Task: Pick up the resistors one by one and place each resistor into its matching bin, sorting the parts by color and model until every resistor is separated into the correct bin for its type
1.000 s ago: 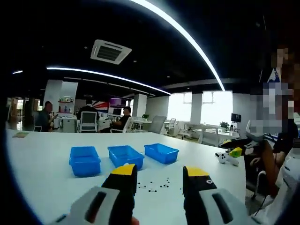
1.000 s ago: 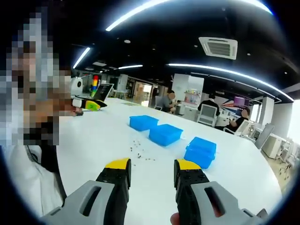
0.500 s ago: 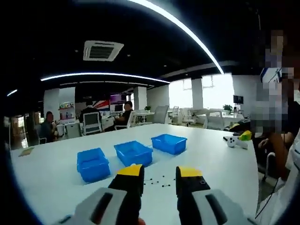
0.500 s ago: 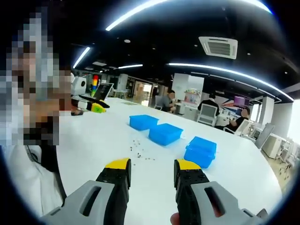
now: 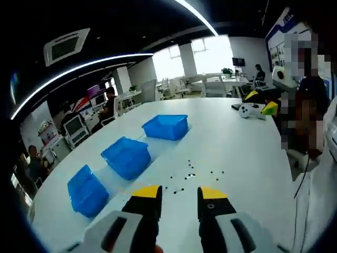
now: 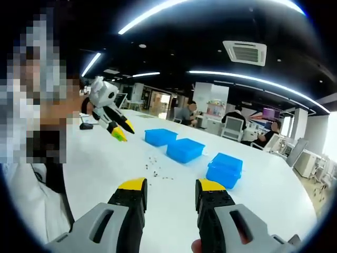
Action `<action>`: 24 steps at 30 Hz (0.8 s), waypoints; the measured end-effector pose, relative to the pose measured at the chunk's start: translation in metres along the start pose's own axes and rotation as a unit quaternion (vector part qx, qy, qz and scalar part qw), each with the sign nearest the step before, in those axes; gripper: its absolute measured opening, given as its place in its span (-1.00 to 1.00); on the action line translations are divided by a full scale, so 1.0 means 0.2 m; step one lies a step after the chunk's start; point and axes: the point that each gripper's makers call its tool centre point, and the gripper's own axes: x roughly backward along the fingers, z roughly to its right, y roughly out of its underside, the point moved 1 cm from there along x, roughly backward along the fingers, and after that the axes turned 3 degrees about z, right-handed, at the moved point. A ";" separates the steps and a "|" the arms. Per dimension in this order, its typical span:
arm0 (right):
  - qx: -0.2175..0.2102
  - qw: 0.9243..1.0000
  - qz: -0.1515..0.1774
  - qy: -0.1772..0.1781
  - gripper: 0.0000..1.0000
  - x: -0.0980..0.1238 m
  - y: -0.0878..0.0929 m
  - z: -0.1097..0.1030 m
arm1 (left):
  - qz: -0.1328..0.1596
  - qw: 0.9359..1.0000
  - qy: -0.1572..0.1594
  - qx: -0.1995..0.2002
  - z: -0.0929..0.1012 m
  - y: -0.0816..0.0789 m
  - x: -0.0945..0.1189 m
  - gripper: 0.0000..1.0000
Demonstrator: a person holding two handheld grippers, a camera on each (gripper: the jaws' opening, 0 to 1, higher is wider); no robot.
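Several small dark resistors lie loose on the white table, in front of three blue bins set in a row. My left gripper hovers above the near edge of the scatter, open and holding nothing. The right gripper view has the same resistors and bins. My right gripper is open, holds nothing, and stays short of the scatter. The left gripper comes in from the left, raised and pointing down at the table.
A person stands close at the table's near side, between the two grippers. The right gripper shows at the right of the left gripper view. Desks, chairs and seated people are far behind the table.
The left gripper has risen and tipped down toward the table, its jaws a little narrower than one second ago. The right gripper has stayed still.
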 end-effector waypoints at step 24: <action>-0.001 1.000 0.000 -0.002 -0.23 0.00 0.01 0.00 | -0.221 0.943 0.147 -0.200 -0.35 0.24 -0.38 -0.68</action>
